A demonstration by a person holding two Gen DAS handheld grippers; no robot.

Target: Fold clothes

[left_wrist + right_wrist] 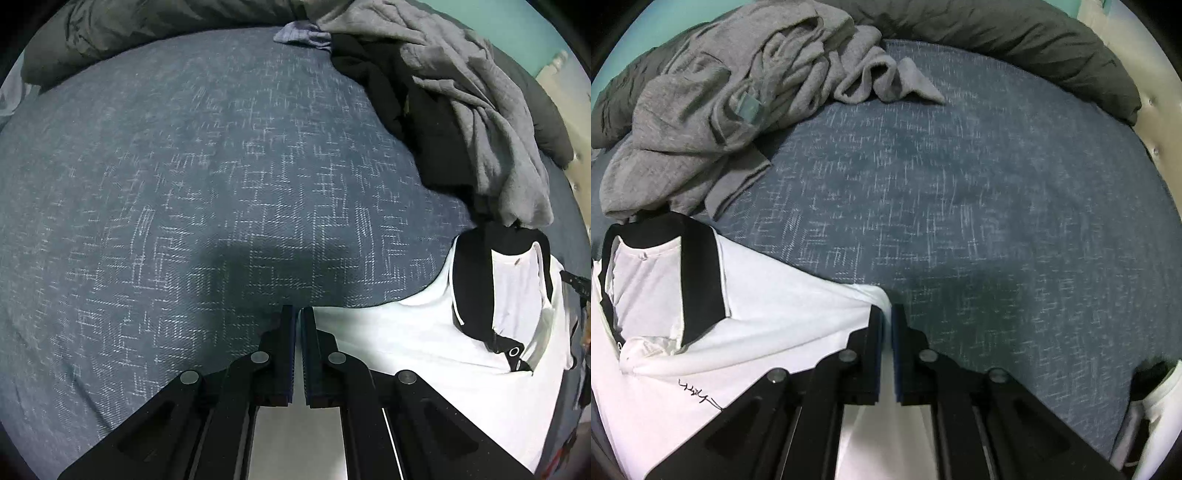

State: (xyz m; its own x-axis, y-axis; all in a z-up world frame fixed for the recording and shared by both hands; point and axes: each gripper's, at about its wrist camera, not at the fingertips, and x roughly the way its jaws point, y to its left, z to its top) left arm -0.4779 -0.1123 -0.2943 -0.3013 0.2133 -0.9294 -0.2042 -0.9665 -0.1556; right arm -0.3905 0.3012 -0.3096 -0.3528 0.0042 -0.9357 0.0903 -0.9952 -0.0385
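left wrist view: white shirt flat on the bed, first fold barely begun.
my left gripper and right gripper each pinch a shoulder edge; grey pile waits unfolded.

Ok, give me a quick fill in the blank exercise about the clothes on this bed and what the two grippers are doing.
1. The white shirt has a collar coloured ____.
2. Behind the shirt lies a crumpled heap of ____ clothes.
3. The left gripper and the right gripper both have their jaws nearly ____.
4. The bedspread is coloured ____.

Missing words: black; grey; shut; blue
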